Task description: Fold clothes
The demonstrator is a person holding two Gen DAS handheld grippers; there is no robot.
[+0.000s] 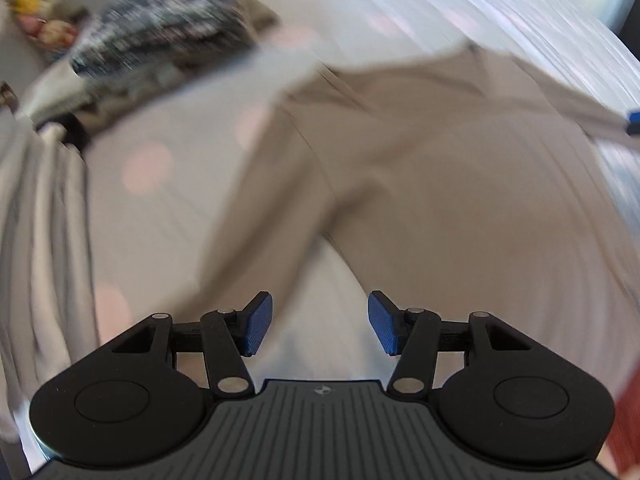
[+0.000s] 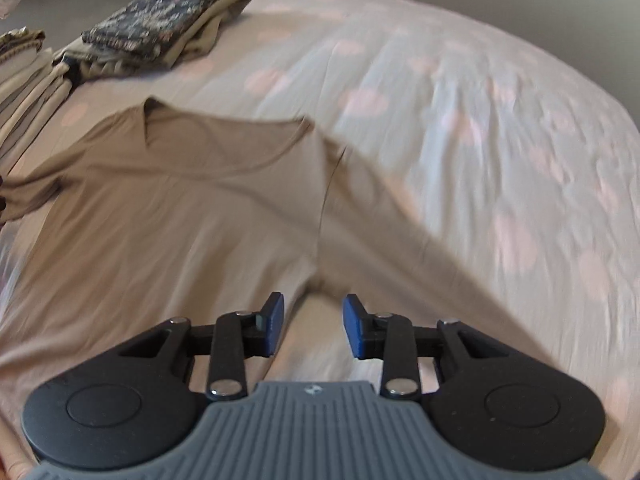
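Observation:
A tan long-sleeved shirt (image 2: pixel 180 208) lies spread flat on the bed, neckline toward the far side, and one sleeve (image 2: pixel 420 248) runs out to the lower right. My right gripper (image 2: pixel 314 325) hovers over the armpit of that sleeve, open, with no cloth between its blue pads. The left wrist view is blurred by motion. There the shirt (image 1: pixel 400 168) fills the middle and my left gripper (image 1: pixel 320 322) stands open above its near edge, holding nothing. A blue fingertip (image 1: pixel 633 122) of the other gripper shows at the right edge.
The bed has a pale sheet (image 2: pixel 480 120) with pink spots. A stack of folded clothes topped by a dark patterned piece (image 2: pixel 156 28) (image 1: pixel 160 36) sits at the far left. Another pile of light folded clothes (image 2: pixel 28 80) lies along the left edge.

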